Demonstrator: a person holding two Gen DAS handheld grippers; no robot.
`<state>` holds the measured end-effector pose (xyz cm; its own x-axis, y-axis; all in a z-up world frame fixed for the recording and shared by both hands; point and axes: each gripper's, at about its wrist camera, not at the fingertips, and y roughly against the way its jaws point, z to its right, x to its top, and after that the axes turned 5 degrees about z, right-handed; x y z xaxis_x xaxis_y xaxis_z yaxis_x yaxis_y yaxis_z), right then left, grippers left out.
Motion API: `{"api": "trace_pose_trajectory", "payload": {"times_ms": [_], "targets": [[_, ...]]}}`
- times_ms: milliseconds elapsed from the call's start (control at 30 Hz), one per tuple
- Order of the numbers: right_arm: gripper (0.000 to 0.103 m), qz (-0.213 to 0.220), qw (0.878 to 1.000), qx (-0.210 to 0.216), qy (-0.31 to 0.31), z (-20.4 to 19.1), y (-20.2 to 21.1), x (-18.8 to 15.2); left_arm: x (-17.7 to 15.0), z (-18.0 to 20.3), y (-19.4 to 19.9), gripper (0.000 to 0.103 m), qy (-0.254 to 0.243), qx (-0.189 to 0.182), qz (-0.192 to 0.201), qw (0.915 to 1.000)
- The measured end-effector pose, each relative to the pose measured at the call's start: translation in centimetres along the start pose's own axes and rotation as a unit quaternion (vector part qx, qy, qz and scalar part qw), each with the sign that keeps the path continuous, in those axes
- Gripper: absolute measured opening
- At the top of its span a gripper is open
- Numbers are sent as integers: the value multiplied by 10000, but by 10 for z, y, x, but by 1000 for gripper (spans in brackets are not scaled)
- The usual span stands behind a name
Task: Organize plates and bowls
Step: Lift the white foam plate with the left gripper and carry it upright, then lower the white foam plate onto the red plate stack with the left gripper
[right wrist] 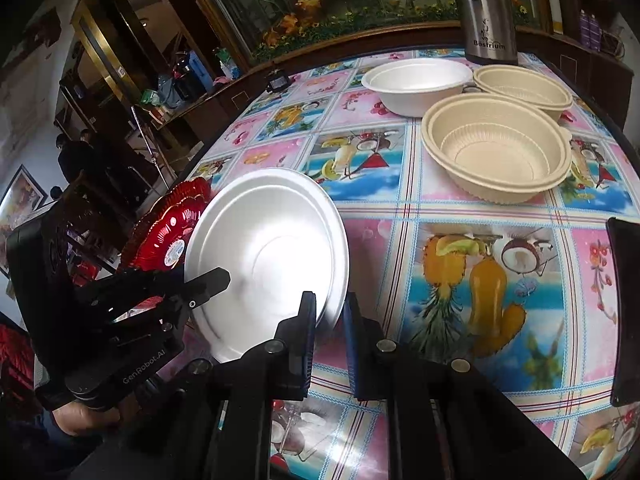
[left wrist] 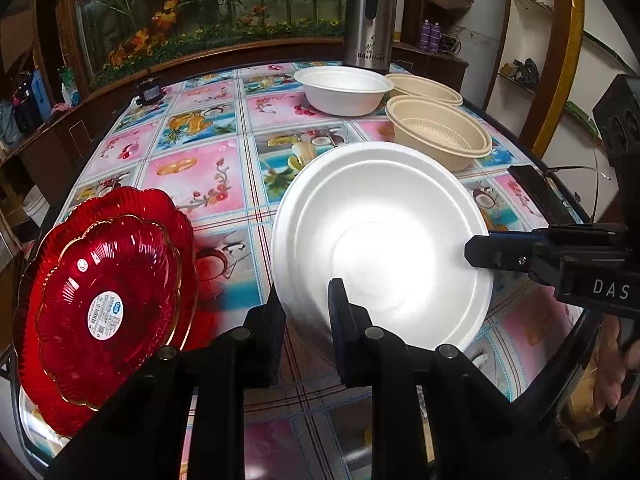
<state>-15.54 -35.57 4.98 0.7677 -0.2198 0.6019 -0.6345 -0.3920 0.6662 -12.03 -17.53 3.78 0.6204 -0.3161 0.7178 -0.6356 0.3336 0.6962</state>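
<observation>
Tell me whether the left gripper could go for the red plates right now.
Probably not yet: the left gripper is shut on the rim of the tilted white bowl, which the right gripper also clamps. The red plates lie close beside it, nothing between.

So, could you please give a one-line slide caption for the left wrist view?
Both grippers, left and right, pinch the rim of a tilted white bowl beside stacked red plates.

a steel thermos jug (left wrist: 369, 16) stands at the far end of the tabletop (left wrist: 208, 152), straight ahead of the hand-held gripper. the tabletop wears a fruit-and-flower cloth. beyond it runs a framed panel of plants and orange flowers (left wrist: 168, 20). two purple bottles (left wrist: 430, 36) sit on a shelf, far right.
</observation>
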Motion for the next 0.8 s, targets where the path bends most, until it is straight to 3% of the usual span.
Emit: {"api": "trace_pose_trajectory", "payload": {"times_ms": [300,800], "targets": [[12,32,10000,29,-6,0,1,2,0,1,5,17,-53,108,112,9999],[12,134,9994,164,278,-31,5,20,8,-21,29,17,130,320,444,9984]]}}
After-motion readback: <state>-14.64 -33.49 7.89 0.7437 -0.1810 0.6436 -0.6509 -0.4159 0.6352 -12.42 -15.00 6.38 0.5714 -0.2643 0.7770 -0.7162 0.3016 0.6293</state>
